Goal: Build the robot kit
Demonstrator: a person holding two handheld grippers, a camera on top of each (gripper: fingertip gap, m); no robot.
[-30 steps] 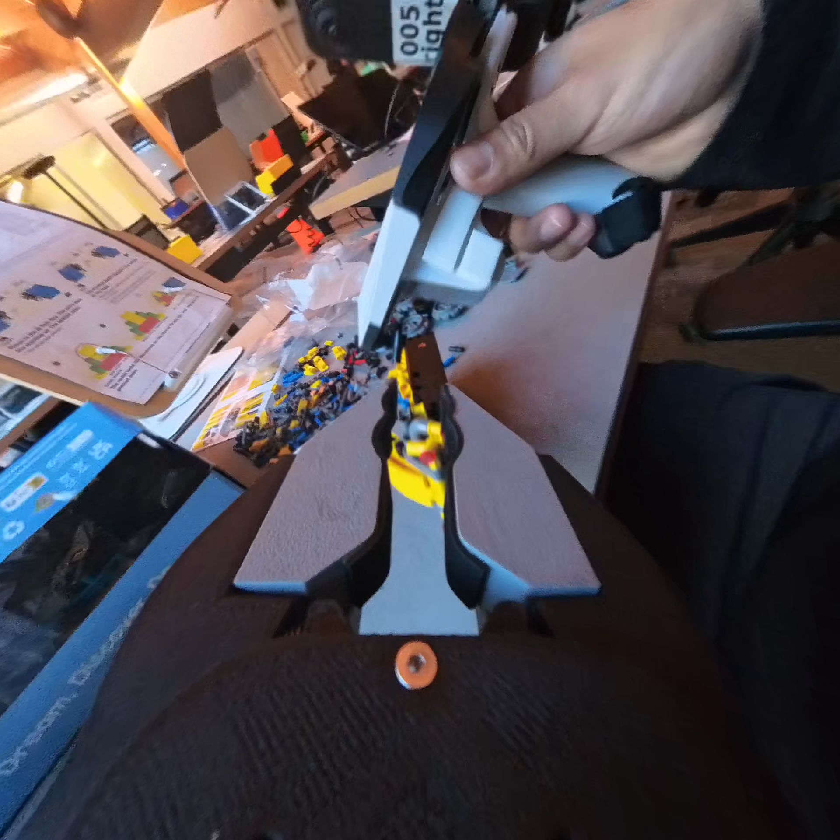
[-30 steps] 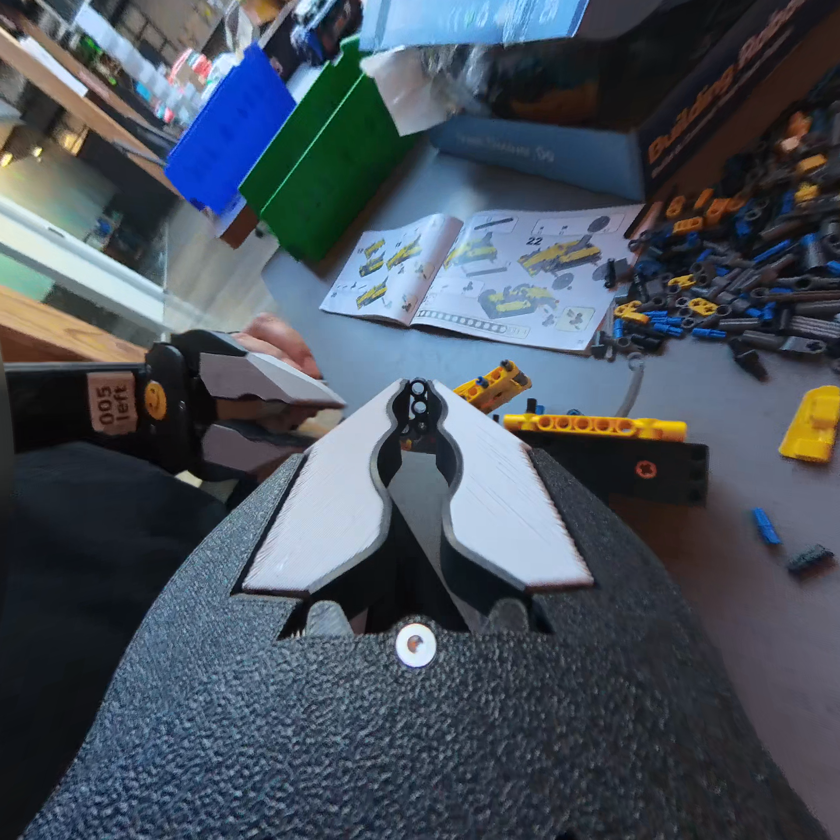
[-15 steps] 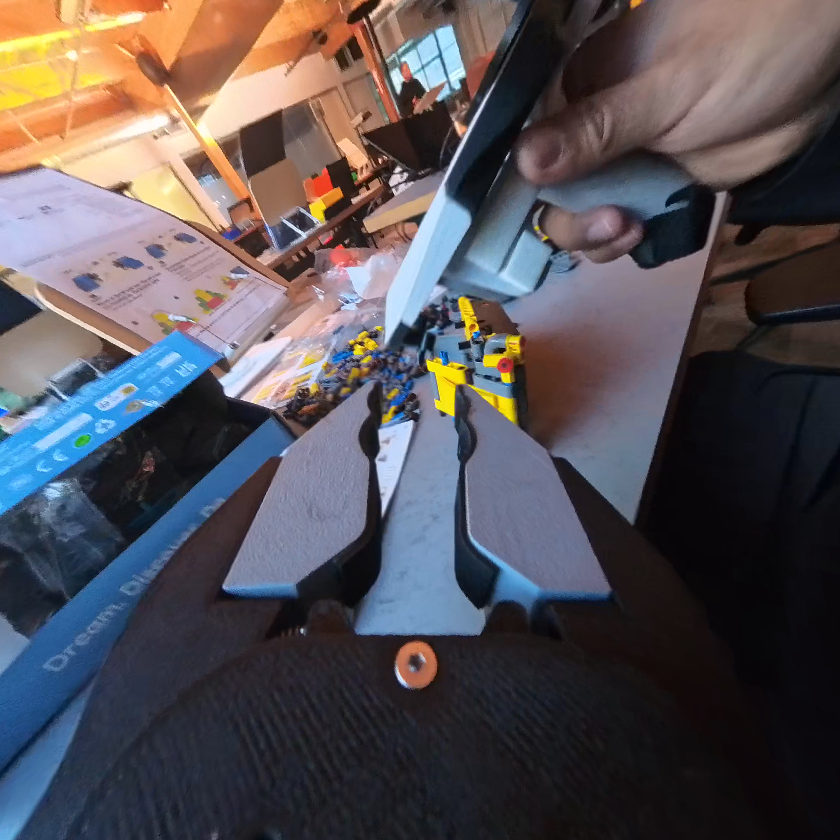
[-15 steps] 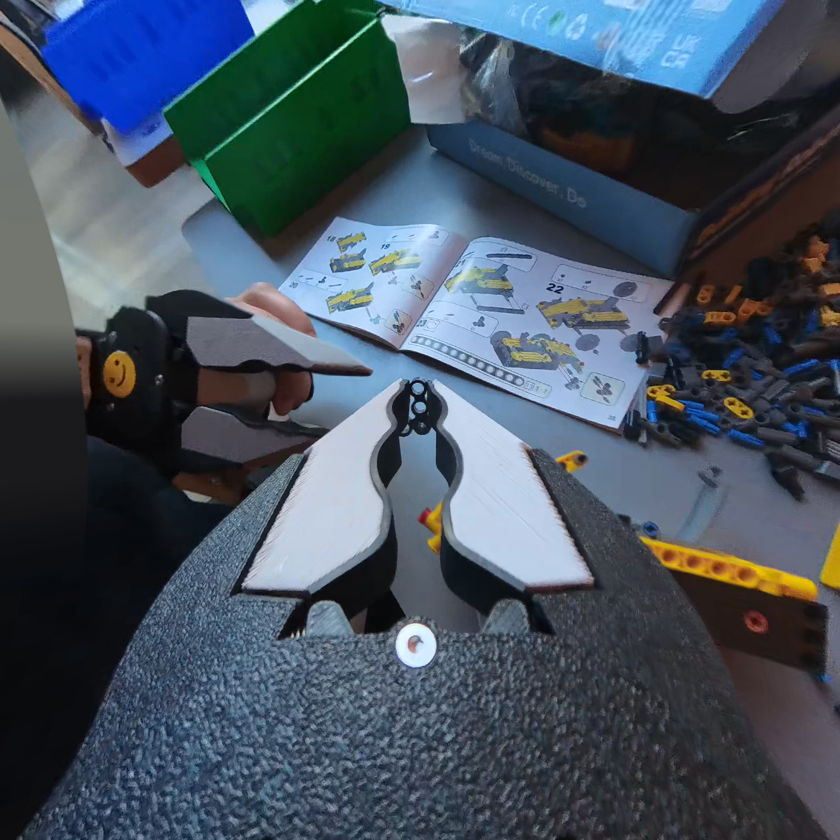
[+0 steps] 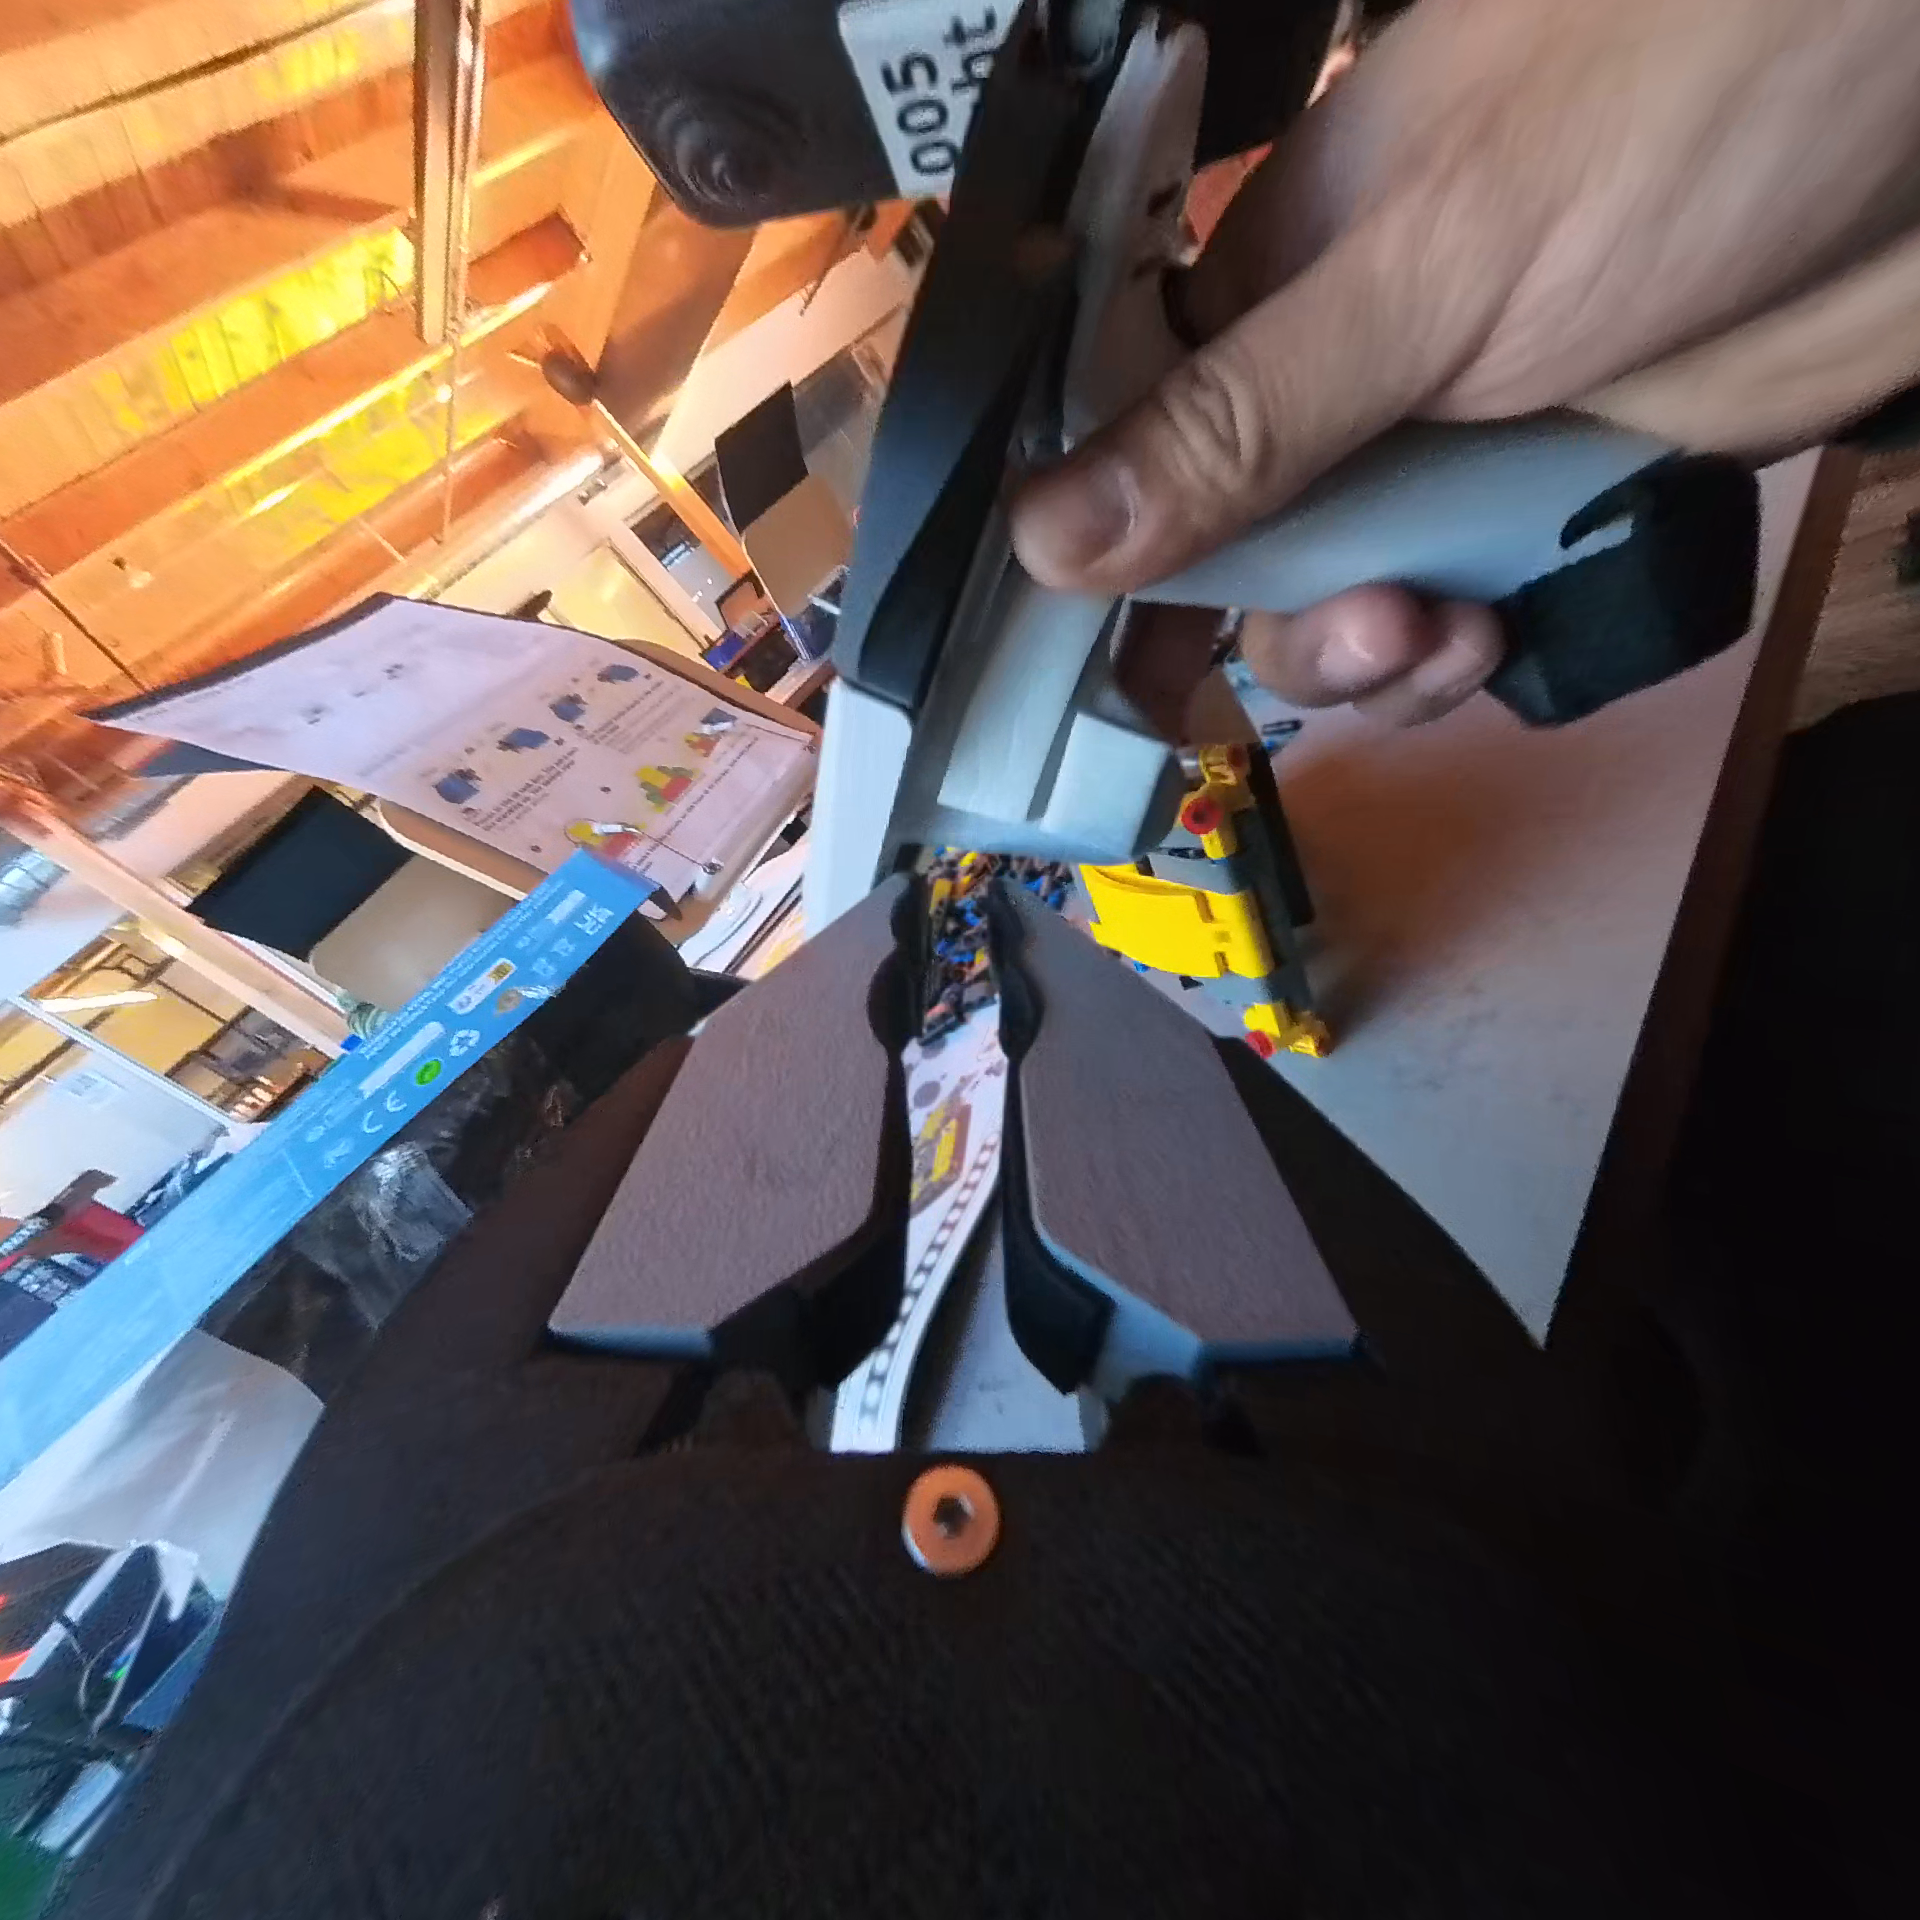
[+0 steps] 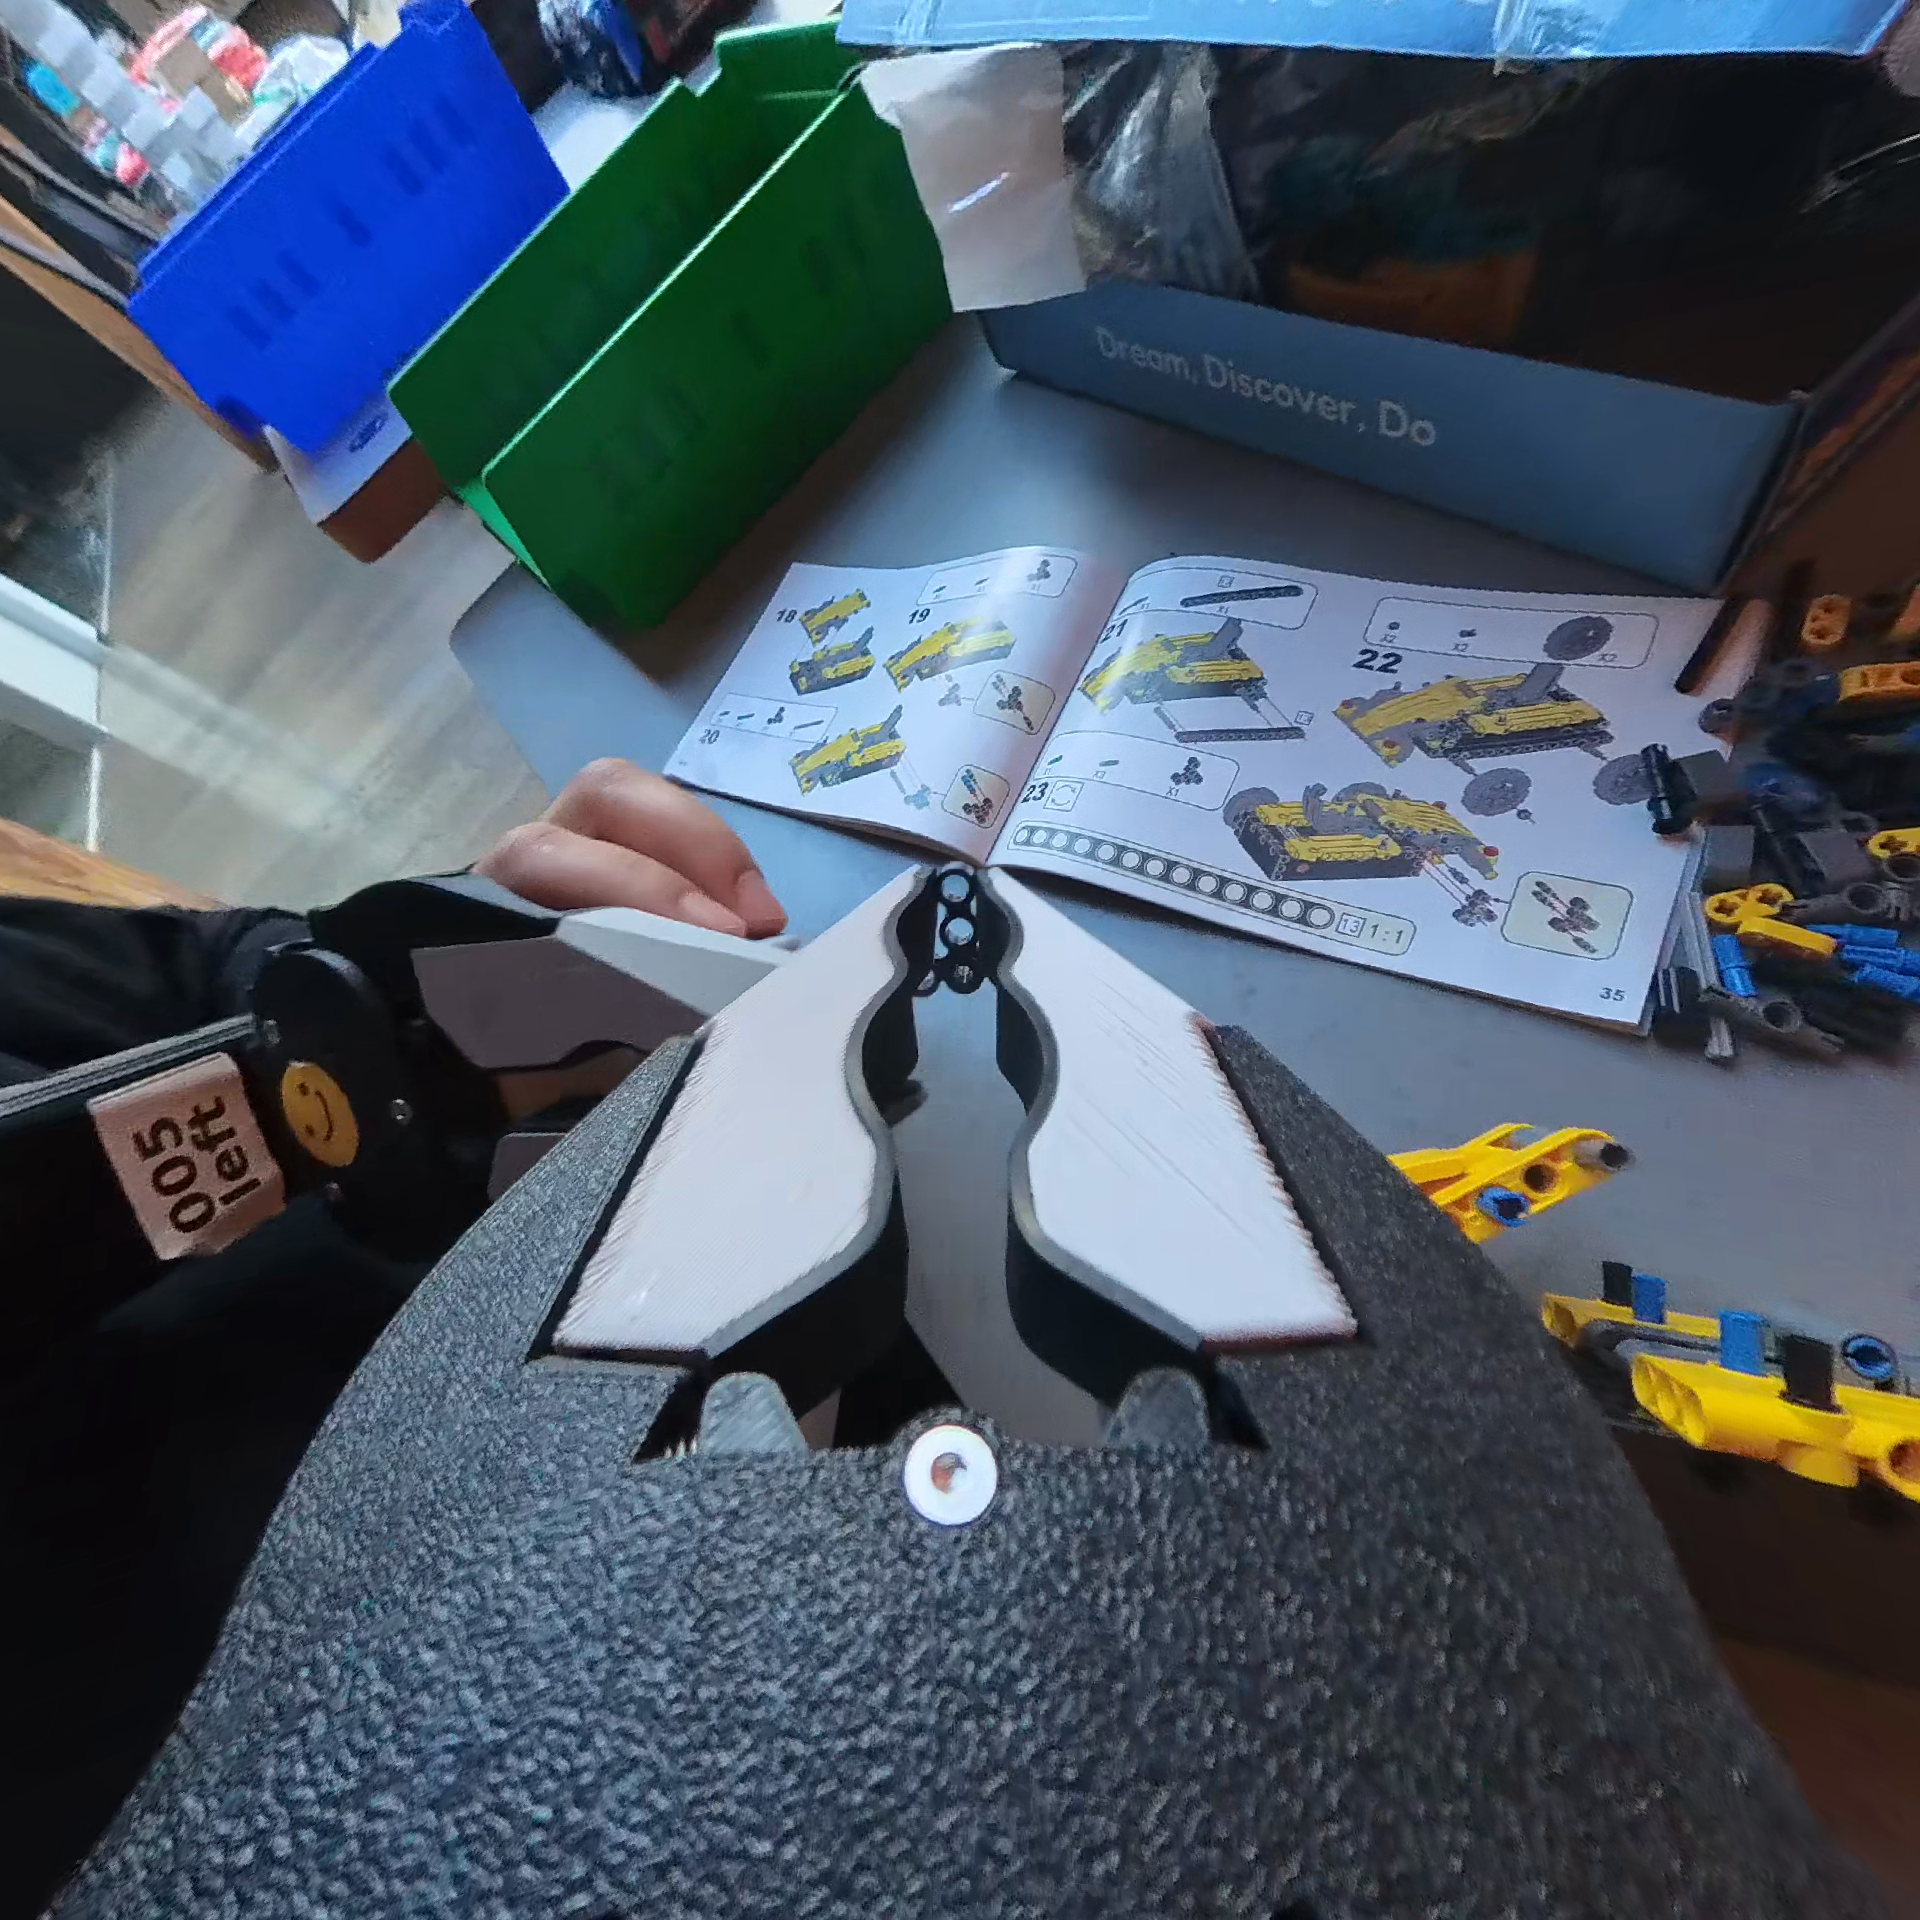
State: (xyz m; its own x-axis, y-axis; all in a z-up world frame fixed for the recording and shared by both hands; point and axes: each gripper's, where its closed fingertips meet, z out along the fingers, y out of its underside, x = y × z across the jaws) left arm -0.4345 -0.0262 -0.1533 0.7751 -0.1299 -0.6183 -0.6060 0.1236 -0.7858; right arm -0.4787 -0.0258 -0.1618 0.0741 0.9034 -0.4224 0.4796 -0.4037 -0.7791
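Observation:
My right gripper [image 6: 958, 885] is shut on a short black beam with holes [image 6: 958, 943], held above the open instruction booklet [image 6: 1195, 769]. My left gripper [image 5: 948, 906] is narrowly open. The black beam [image 5: 935, 971] hangs between its jaws, close to the left one, with a gap on the right. The right gripper's fingers [image 5: 997, 748] come down from above, held by a hand [image 5: 1455, 260]. The left gripper also shows in the right wrist view [image 6: 675, 966], its tip behind my right finger. A yellow and grey brick model [image 5: 1195, 925] lies on the table [image 5: 1455, 987] beside both grippers.
A pile of small parts [image 6: 1818, 914] lies right of the booklet. A loose yellow piece [image 6: 1507, 1184] lies near the model [image 6: 1766, 1382]. An open blue box [image 6: 1351, 416] stands behind, with a green bin [image 6: 644, 343] and a blue bin [image 6: 343, 218] to its left. The table edge [image 5: 1683, 1039] is near. My left and right fingertips are right by each other.
The left gripper let go of the yellow model, opened wide, then narrowed around the black beam. The right gripper kept the beam and moved over the booklet toward the left gripper.

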